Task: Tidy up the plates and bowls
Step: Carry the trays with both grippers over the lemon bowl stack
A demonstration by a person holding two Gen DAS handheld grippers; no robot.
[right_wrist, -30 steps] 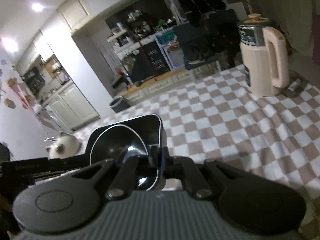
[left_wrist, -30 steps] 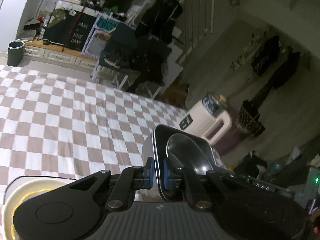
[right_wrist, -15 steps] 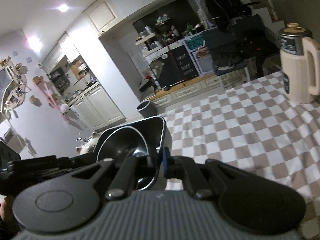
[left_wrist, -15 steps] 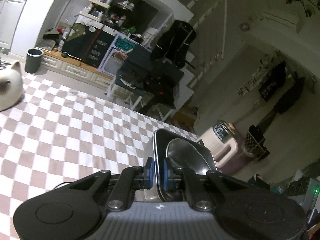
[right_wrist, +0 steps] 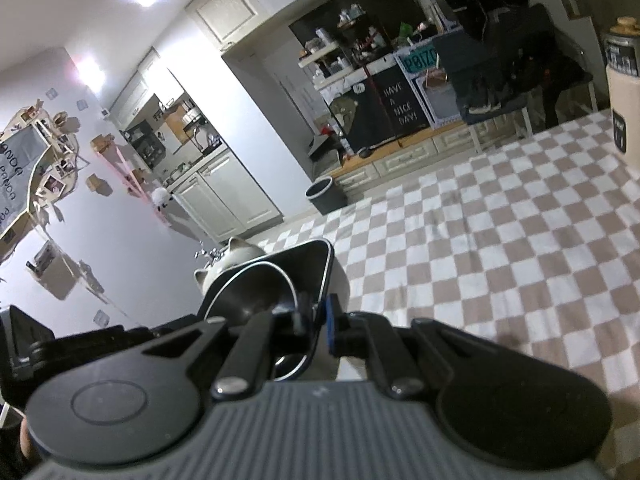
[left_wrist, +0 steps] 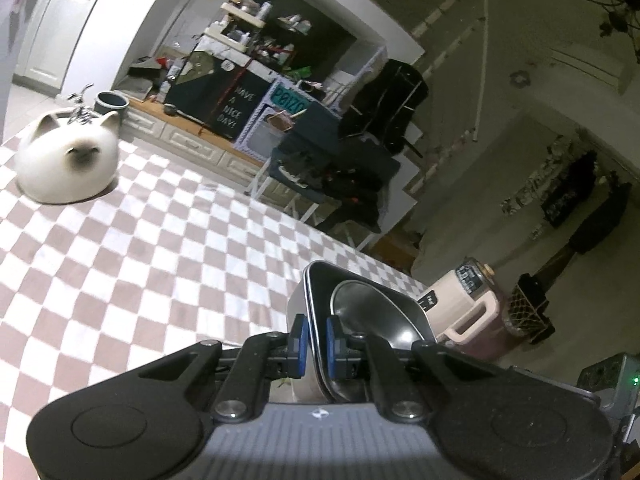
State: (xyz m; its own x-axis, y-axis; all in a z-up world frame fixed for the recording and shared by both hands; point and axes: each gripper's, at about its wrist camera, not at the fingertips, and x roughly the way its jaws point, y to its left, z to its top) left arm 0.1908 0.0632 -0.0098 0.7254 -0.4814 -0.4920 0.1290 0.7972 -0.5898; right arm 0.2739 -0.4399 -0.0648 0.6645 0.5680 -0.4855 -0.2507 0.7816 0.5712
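Both grippers clamp opposite rims of one dark square dish with rounded corners and a pale outer wall [left_wrist: 316, 288]. Left gripper [left_wrist: 316, 340]: blue-padded fingers [left_wrist: 299, 340] pinch the near rim, one pad outside the wall, one inside. Right gripper [right_wrist: 318, 320]: jaws likewise closed on the dish [right_wrist: 316, 264] rim, wall between the pads. A round shiny metal bowl [left_wrist: 372, 312] sits inside the dish, just beyond the fingers. The dish is held above the brown-and-white checked tablecloth [left_wrist: 140, 248]. Beyond the left fingers, far left: white cat-shaped ceramic container [left_wrist: 68, 160]. Right of the left fingers: cream jug with handle [left_wrist: 464, 304], label unreadable. Background: black board reading "HAVE A NICE DAY!" [right_wrist: 402, 108]; green plate, "P0IZO" legible [right_wrist: 420, 58].
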